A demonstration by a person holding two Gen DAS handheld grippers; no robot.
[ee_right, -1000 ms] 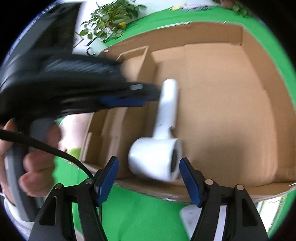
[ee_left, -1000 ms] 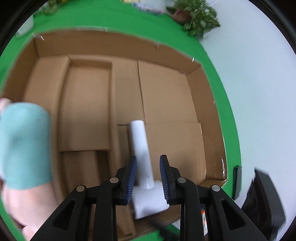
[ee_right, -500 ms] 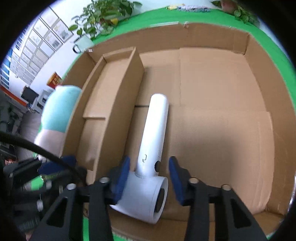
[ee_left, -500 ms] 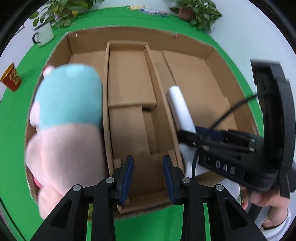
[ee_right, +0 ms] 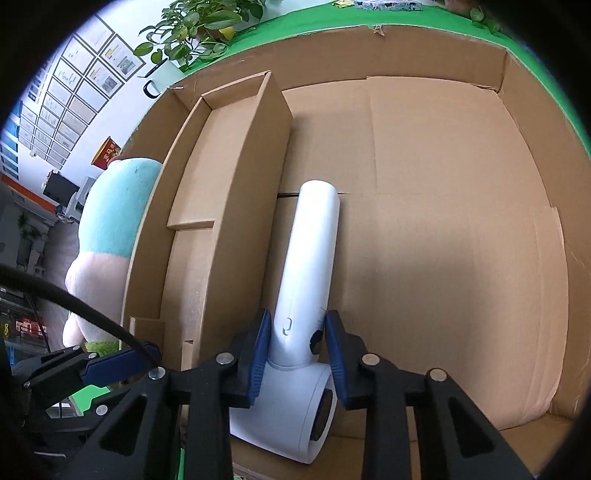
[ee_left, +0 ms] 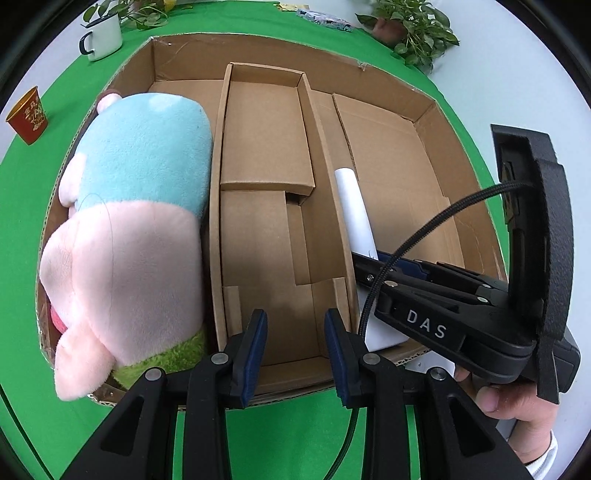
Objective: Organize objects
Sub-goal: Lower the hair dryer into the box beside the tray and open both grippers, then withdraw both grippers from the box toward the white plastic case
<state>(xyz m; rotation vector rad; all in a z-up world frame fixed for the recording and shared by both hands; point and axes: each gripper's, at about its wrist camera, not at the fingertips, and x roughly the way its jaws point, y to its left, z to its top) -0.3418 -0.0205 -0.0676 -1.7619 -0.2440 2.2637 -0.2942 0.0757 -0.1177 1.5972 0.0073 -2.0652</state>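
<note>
A white hair dryer (ee_right: 306,295) lies in the right compartment of a divided cardboard box (ee_right: 443,48), handle pointing away. My right gripper (ee_right: 295,347) straddles the handle near the head, fingers close on both sides, with small gaps showing. In the left wrist view the dryer (ee_left: 352,206) is partly hidden by the right gripper (ee_left: 391,266). A pink and teal plush pig (ee_left: 125,236) fills the left compartment. My left gripper (ee_left: 295,339) is open and empty over the near end of the middle compartment (ee_left: 266,147).
The box (ee_left: 369,74) sits on a green cloth. A white enamel mug (ee_left: 103,37) and a red paper cup (ee_left: 27,114) stand at the far left. Potted plants (ee_left: 410,26) stand at the back. A small packet (ee_left: 325,18) lies behind the box.
My left gripper let go of the dryer and moved left to the middle compartment. My right gripper moved in from wide open and narrowed around the dryer handle.
</note>
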